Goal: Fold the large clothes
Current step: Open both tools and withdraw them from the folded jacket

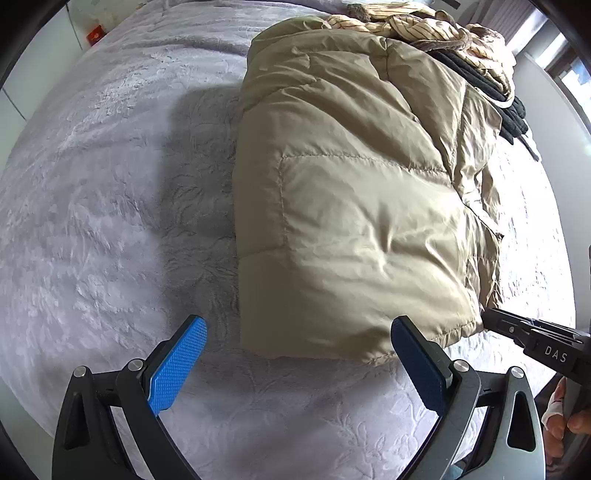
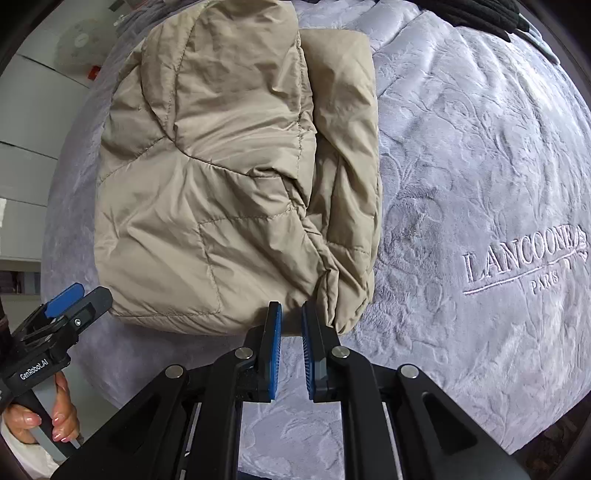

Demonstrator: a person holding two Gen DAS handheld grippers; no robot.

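Note:
A beige quilted puffer jacket [image 1: 351, 184] lies folded into a thick rectangle on the grey embossed bedspread [image 1: 110, 184]. My left gripper [image 1: 299, 325] hovers above the jacket's near edge, open wide, with nothing between its blue pads. The right gripper [image 1: 517, 328] reaches in at the jacket's near right corner. In the right wrist view the jacket [image 2: 221, 166] shows a folded-over sleeve along its right side. My right gripper [image 2: 291, 314] hangs just above the near edge, its jaws almost together and holding no fabric. The left gripper [image 2: 74, 295] shows at the jacket's near left corner.
A heap of striped cream clothes [image 1: 424, 26] and a black garment [image 1: 509, 110] lie beyond the jacket. The bedspread [image 2: 461, 147] carries embroidered lettering at the right. A person's hand [image 2: 62, 417] grips the left handle. White cabinets stand to the left of the bed.

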